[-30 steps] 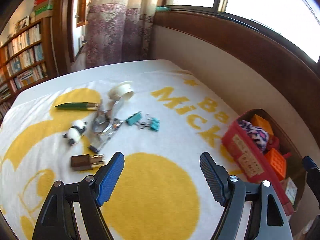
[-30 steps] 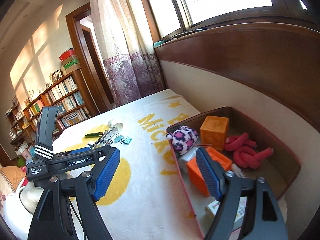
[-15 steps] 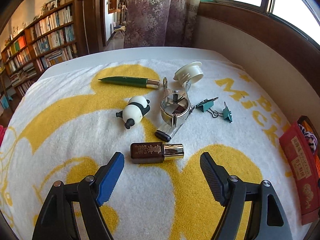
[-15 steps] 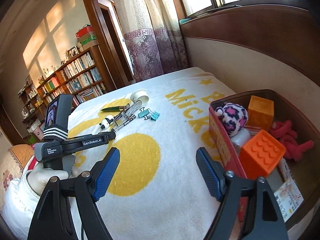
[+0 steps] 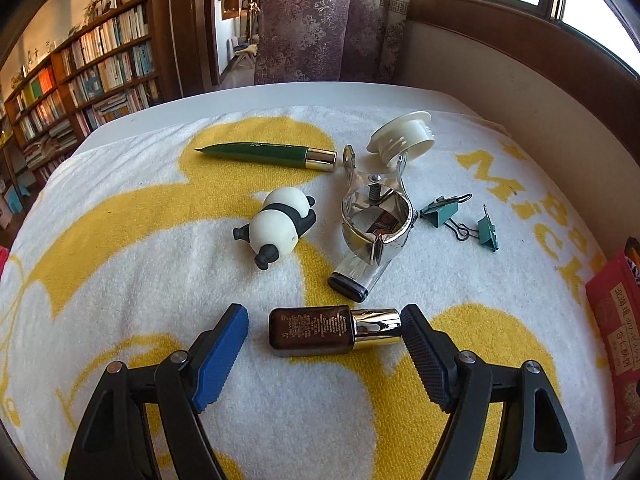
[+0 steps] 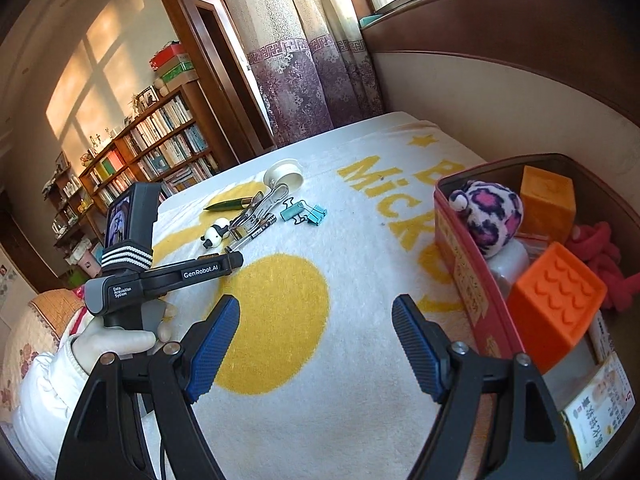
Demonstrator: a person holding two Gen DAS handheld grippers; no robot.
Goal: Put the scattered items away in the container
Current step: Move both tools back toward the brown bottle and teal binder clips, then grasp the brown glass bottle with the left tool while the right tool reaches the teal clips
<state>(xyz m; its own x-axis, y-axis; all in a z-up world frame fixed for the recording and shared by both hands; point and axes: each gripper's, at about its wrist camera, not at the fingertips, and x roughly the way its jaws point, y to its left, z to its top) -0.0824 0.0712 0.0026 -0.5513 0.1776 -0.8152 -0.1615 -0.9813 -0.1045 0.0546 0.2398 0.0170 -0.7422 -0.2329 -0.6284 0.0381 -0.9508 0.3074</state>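
While spread wide — left claw (image 5: 324,334) astride brown bottle (image 5: 334,331).

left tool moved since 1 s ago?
Yes. The left tool has advanced across the towel toward the clutter; the bottle now lies between its open fingers, where before it lay well ahead and left.

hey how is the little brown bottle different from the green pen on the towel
The bottle is short and stubby, dark brown with a silver cap; the pen is long, slim and green, tapering to a point, with a gold end. The bottle lies between the open fingers of the left gripper, cap close to the right finger; the pen lies far beyond it, clear of the gripper. Both lie flat on the towel, metal ends pointing right in the left wrist view.
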